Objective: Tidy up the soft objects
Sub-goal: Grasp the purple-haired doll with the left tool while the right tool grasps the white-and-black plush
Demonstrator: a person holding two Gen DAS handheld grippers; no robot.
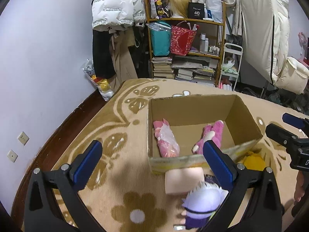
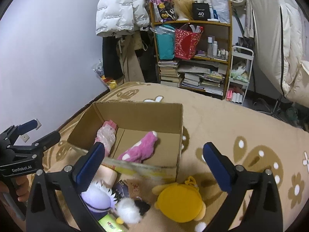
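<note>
The left tongs (image 1: pixel 152 154) stood spread wide with nothing between the pads, hovering over the patterned rug (image 1: pixel 115 174) short of the cardboard box (image 1: pixel 193 108). Inside the box, at its left, lay a pink toy in a clear bag (image 1: pixel 167 141); to its right lay a pink plush with white spots (image 1: pixel 214 133). Just outside the near wall waited a peach cushion (image 1: pixel 184 180) and, touching it, a purple-and-white plush (image 1: pixel 200 201). Further right lay a small white fluffy toy (image 2: pixel 126 209), then a yellow plush (image 2: pixel 179 203) close to the box's near corner. The right tongs (image 2: pixel 152 154) were likewise spread and empty, above that pile.

The step in hand was judged to be fetching the next soft thing. To do it well, each pair of tongs wanted to drop straight over one toy only, take it across the thick of its body rather than a limb or loop, squeeze until the stuffing gave, and lift clear of the box's near wall before letting go over the bare cardboard floor between the two pink toys
</note>
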